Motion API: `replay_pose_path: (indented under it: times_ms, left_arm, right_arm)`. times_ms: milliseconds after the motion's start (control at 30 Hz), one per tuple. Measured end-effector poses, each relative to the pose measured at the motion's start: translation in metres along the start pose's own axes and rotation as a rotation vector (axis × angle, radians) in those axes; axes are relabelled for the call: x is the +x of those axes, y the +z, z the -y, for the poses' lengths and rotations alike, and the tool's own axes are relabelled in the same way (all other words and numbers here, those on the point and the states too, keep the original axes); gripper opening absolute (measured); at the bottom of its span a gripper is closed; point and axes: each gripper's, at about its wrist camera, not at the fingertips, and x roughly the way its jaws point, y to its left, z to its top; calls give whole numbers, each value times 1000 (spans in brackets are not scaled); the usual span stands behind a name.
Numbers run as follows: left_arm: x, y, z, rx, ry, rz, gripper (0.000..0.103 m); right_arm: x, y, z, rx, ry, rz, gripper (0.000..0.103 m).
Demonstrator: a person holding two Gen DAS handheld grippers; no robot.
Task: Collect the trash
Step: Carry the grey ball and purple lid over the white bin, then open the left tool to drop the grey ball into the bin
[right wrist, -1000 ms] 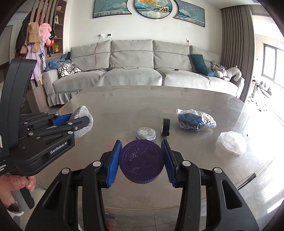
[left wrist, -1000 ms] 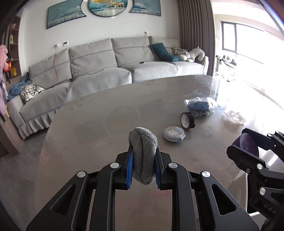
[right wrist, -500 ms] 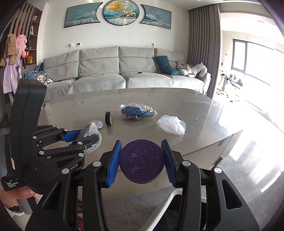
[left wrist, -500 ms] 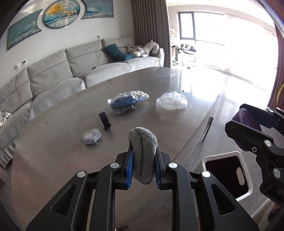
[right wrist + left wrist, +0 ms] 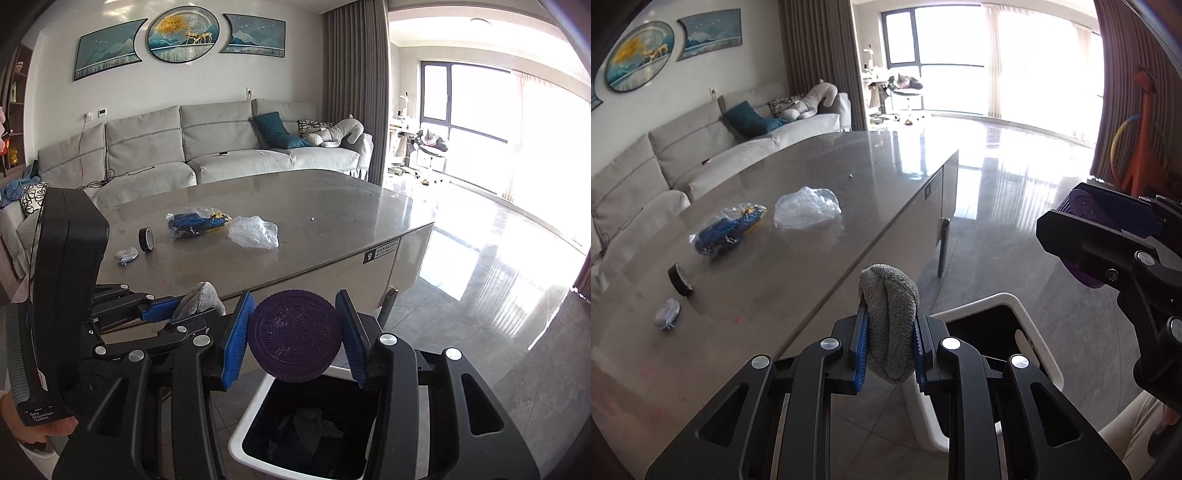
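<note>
My left gripper (image 5: pixel 889 347) is shut on a grey knitted cloth (image 5: pixel 889 321) and holds it over the table's edge, just left of a white trash bin (image 5: pixel 1034 317) on the floor. My right gripper (image 5: pixel 293 341) is shut on a round purple lid (image 5: pixel 293 339) and holds it right above the open bin (image 5: pixel 251 421), which has crumpled trash inside. The purple lid also shows at the right of the left wrist view (image 5: pixel 1089 206). The left gripper with the cloth (image 5: pixel 199 301) shows left of the lid.
On the grey table (image 5: pixel 295 206) lie a clear plastic bag (image 5: pixel 255 230), a bag with blue contents (image 5: pixel 195 221), a black tape roll (image 5: pixel 146 239) and a small round tin (image 5: pixel 126 254). A grey sofa (image 5: pixel 221 147) stands behind. Shiny floor stretches right.
Both grippers have swung right, off the table toward the bin. The right gripper with the purple lid now hangs over the bin's opening; the grips have not changed.
</note>
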Motion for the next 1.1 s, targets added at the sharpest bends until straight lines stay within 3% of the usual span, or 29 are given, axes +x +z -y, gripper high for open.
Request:
replay_pose_path:
  times_ms: [300, 833, 867, 933, 967, 1000, 1100]
  left_arm:
    - [25, -1, 45, 61, -67, -50, 20]
    - [73, -17, 86, 135, -145, -165, 21]
    - [77, -19, 89, 139, -152, -175, 24]
    - [83, -22, 92, 135, -163, -191, 51]
    - [85, -23, 94, 131, -160, -195, 89]
    - [87, -24, 94, 126, -147, -189, 98]
    - [91, -25, 94, 133, -127, -192, 98]
  right_arm:
    - [0, -18, 39, 65, -56, -6, 47]
    - [5, -36, 73, 125, -138, -49, 47]
    - [5, -38, 75, 134, -142, -53, 47]
    - [7, -40, 78, 142, -150, -67, 47]
    - [8, -41, 78, 142, -155, -69, 47]
    - [9, -41, 79, 139, -161, -73, 47]
    - [12, -42, 78, 141, -163, -83, 47]
